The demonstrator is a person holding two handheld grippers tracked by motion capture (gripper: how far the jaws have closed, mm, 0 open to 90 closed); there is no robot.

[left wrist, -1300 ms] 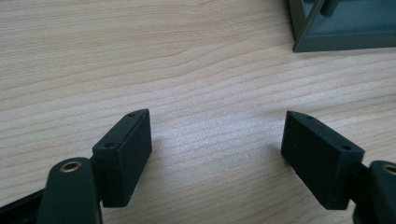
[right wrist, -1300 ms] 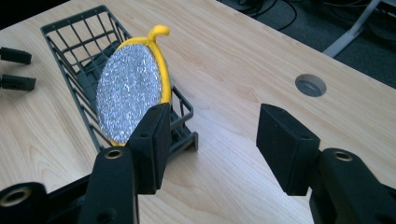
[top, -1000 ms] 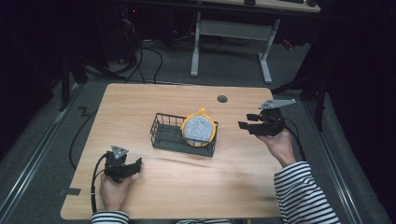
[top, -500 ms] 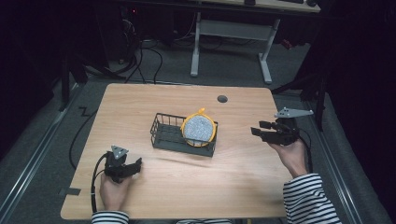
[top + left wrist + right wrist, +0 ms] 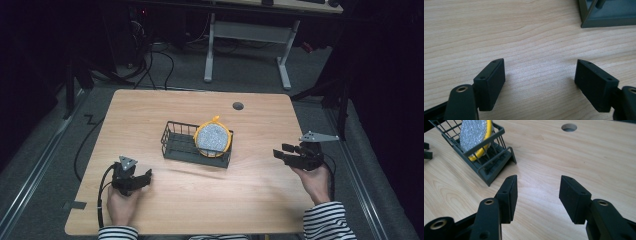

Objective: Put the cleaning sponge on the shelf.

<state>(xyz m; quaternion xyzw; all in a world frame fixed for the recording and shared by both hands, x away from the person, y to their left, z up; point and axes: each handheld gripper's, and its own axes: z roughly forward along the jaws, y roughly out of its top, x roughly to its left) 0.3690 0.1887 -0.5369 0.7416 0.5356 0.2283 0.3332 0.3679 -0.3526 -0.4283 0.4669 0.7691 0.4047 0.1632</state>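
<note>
Nearest the person, at the table's front edge, two striped sleeves (image 5: 327, 221) come in from below, each hand holding a gripper. On the front left of the wooden table (image 5: 140, 110), the left gripper (image 5: 146, 177) sits low over the wood; its own view shows both black jaws spread wide with bare tabletop between them and nothing held. Over the right side of the table the right gripper (image 5: 281, 152) is held above the surface, pointing inward toward the middle; its jaws also stand apart and empty, seen in the right gripper view (image 5: 537, 195). Farther in, around the table's centre, stands a dark wire rack (image 5: 182, 145), well apart from both grippers. A round grey sparkly pad with a yellow rim (image 5: 213, 139) stands on edge in the rack's right end. Beyond it, near the far edge, is a round cable hole (image 5: 238, 106).
</note>
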